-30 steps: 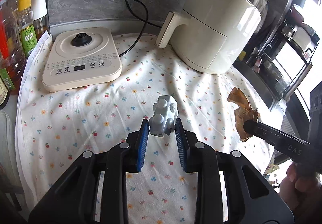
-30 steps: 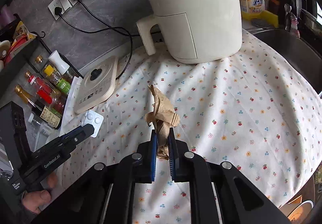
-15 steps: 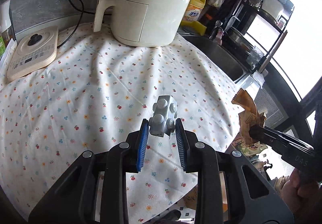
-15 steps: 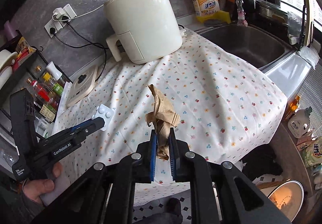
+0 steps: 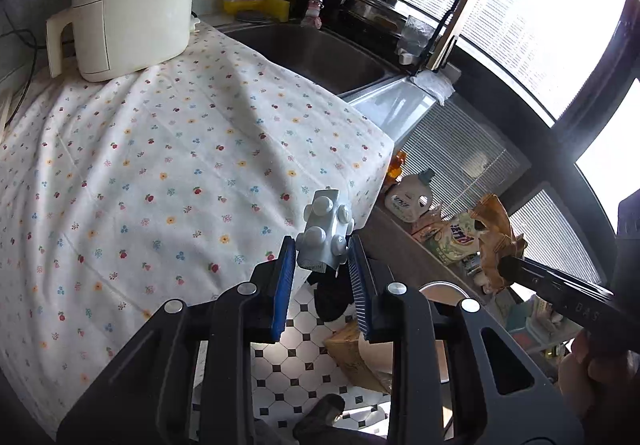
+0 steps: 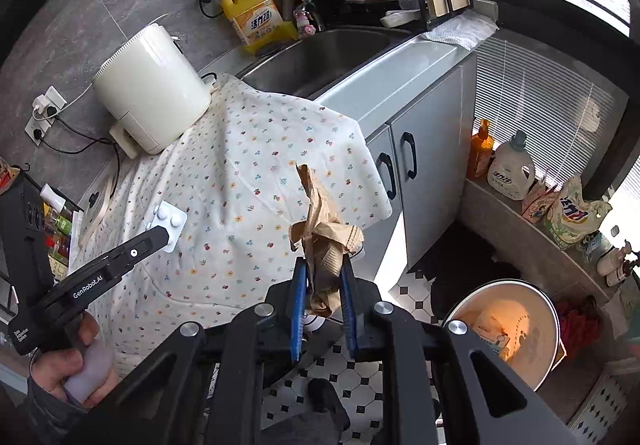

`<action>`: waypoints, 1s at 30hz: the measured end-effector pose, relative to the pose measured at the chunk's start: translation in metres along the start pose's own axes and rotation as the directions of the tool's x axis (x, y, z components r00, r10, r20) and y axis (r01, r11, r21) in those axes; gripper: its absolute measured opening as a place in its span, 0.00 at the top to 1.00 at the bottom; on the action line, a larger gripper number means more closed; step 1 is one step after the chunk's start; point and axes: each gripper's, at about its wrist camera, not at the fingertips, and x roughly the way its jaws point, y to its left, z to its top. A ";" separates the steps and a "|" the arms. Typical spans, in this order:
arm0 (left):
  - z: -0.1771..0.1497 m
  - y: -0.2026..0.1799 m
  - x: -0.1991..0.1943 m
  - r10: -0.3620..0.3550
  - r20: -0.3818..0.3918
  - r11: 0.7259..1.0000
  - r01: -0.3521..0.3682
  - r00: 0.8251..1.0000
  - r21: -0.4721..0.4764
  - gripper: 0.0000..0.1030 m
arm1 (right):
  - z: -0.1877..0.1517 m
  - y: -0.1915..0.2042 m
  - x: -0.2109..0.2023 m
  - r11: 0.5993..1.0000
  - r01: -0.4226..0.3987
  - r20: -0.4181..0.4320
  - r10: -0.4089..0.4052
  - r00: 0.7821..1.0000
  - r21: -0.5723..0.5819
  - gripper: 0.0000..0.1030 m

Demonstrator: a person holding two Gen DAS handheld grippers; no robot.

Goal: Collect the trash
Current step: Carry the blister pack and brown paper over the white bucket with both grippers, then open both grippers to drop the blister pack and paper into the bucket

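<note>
My left gripper [image 5: 322,263] is shut on a white pill blister pack [image 5: 325,233], held in the air past the edge of the flowered tablecloth [image 5: 160,165]. The pack also shows in the right wrist view [image 6: 168,219]. My right gripper [image 6: 323,277] is shut on a crumpled brown paper wrapper [image 6: 322,241], also above the floor; the wrapper shows in the left wrist view [image 5: 494,233] at the right. A round white trash bin [image 6: 508,329] with trash inside stands on the floor, below and to the right of the right gripper.
A cream air fryer [image 6: 152,93] stands at the back of the cloth. A sink [image 6: 320,57] and a yellow detergent jug [image 6: 256,17] lie beyond. Grey cabinet doors [image 6: 416,161] face the tiled floor [image 6: 360,377]. Bottles and bags [image 6: 512,169] line a low ledge.
Both grippers have swung right, off the table and out over the floor, carrying the blister pack and the wrapper. The trash bin has come into view.
</note>
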 end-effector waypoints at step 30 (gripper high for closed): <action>-0.078 -0.222 0.124 -0.182 -0.268 0.954 0.236 0.946 0.187 0.73 | -0.084 -0.242 -0.073 0.928 0.210 -0.038 -0.209 0.977 0.307 0.40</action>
